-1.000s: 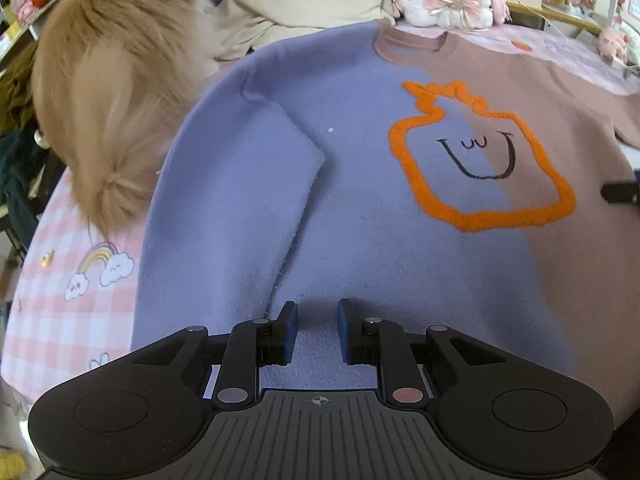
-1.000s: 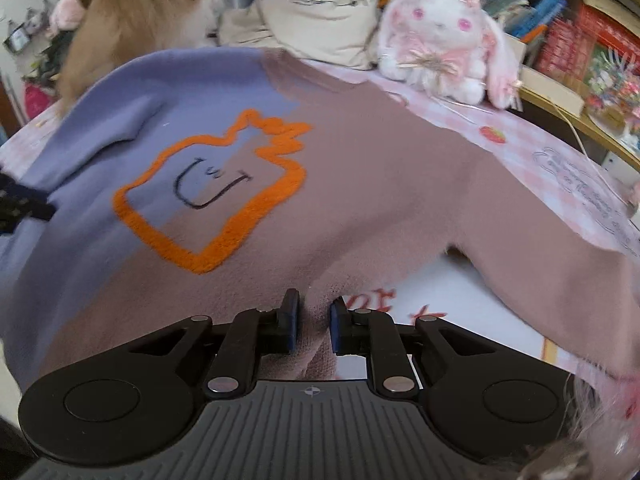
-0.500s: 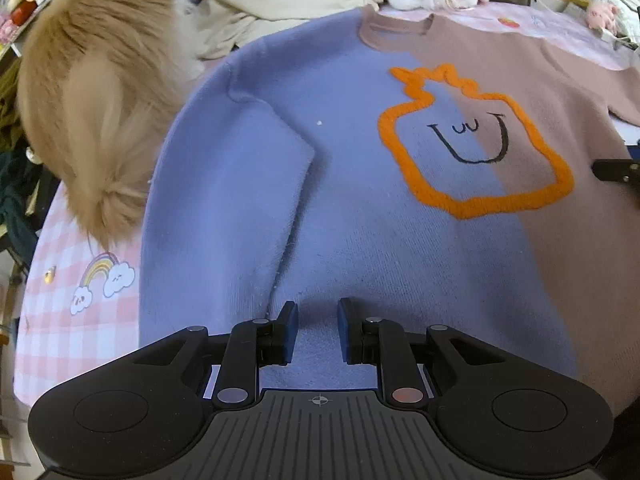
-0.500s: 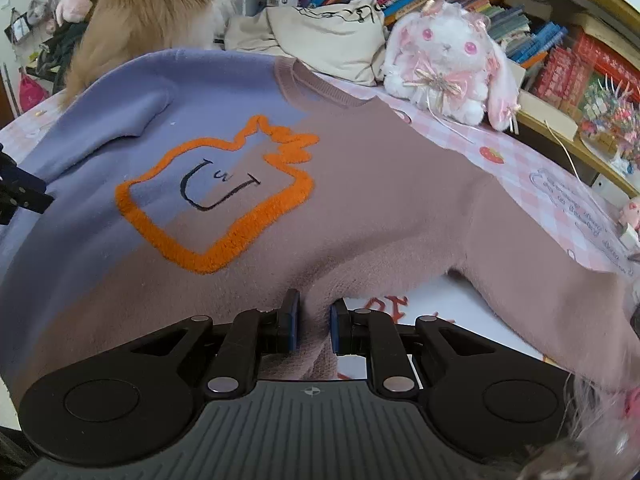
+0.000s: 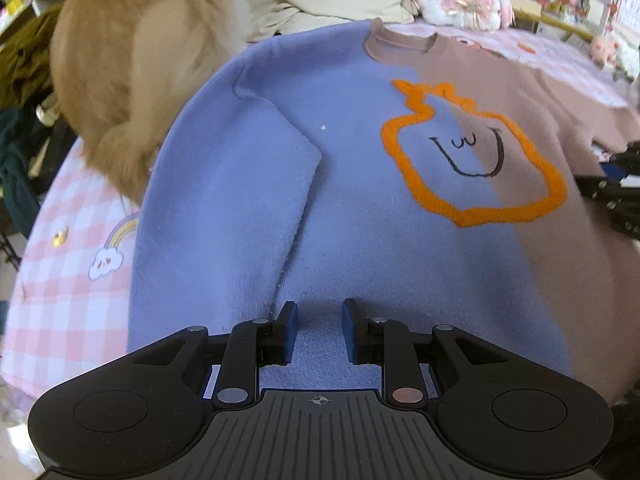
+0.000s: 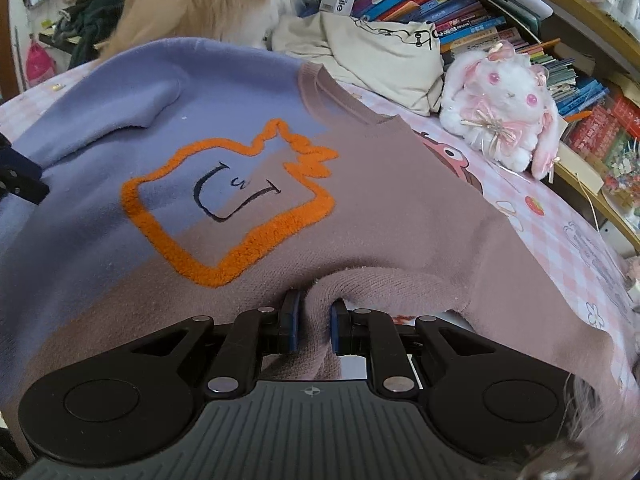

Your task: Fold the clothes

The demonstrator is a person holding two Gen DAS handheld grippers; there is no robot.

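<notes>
A lived-in bedroom at home — the work surface is a bed under a pink checked sheet (image 5: pixel 68 280) printed with rainbows and clouds. Crowded bookshelves (image 6: pixel 460 16) line the wall, a white-and-pink plush rabbit (image 6: pixel 500 104) sits by a cream cloth bag (image 6: pixel 384 60), and a fluffy ginger pet (image 5: pixel 132 64) stands on the bedding — its head hidden.

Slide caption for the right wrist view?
Right gripper pinches the brown hem of a two-tone sweatshirt beside a plush bunny.
</notes>
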